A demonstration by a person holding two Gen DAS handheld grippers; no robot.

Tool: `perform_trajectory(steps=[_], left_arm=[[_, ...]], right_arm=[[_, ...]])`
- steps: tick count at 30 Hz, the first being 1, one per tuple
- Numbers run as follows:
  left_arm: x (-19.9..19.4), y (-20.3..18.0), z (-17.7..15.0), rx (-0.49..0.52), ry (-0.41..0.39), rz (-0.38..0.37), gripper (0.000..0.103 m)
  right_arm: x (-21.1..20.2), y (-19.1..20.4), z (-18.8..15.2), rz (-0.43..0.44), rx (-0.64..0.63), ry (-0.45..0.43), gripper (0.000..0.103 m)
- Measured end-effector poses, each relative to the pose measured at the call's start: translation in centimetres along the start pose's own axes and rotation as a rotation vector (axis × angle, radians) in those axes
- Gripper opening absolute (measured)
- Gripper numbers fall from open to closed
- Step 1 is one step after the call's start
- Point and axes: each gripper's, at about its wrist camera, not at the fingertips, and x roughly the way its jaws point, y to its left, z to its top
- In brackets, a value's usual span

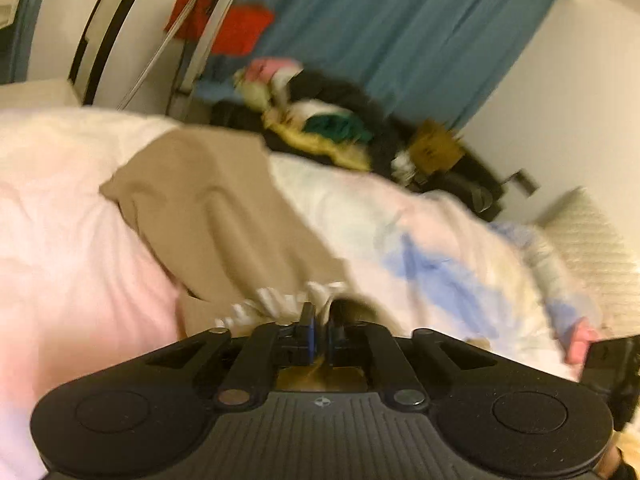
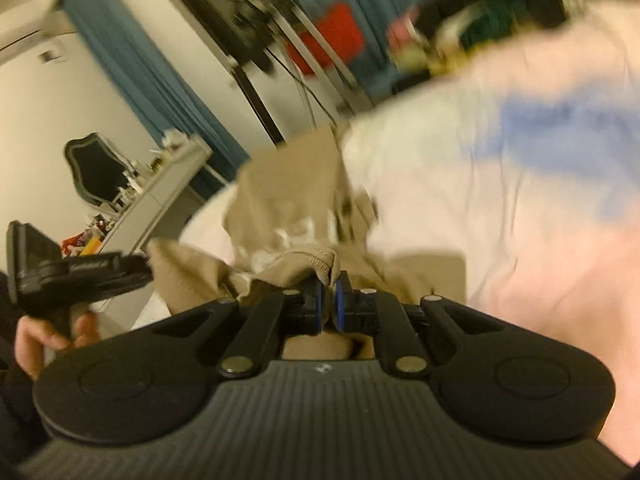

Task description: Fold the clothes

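Note:
A tan garment [image 1: 208, 208] lies spread on the pale pink, white and blue bedcover [image 1: 420, 232]. My left gripper [image 1: 323, 316] is at its near edge, jaws close together on tan cloth and a white cord [image 1: 276, 300]. In the right wrist view, my right gripper [image 2: 329, 286] is shut on the ribbed hem of the same tan garment [image 2: 288, 200], which bunches up just ahead of it. The left gripper [image 2: 146, 270] shows at the left there, held by a hand [image 2: 44, 332] and touching the cloth. Both views are blurred.
A pile of mixed clothes [image 1: 320, 124] lies at the far side of the bed in front of a blue curtain [image 1: 400, 20]. A pale pillow [image 1: 592, 240] sits at the right. A desk [image 2: 160, 188] and a black chair [image 2: 96, 172] stand beyond the bed's left edge.

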Motion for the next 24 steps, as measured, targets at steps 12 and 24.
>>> perform_trajectory(steps=[12, 24], left_arm=[[-2.0, -1.0, -0.4, 0.092, -0.178, 0.162, 0.072], [0.3, -6.2, -3.2, 0.282, -0.095, 0.146, 0.066]], right_arm=[[-1.4, -1.3, -0.2, 0.044, 0.153, -0.168, 0.01], [-2.2, -0.8, -0.8, -0.161, 0.104, -0.205, 0.013]])
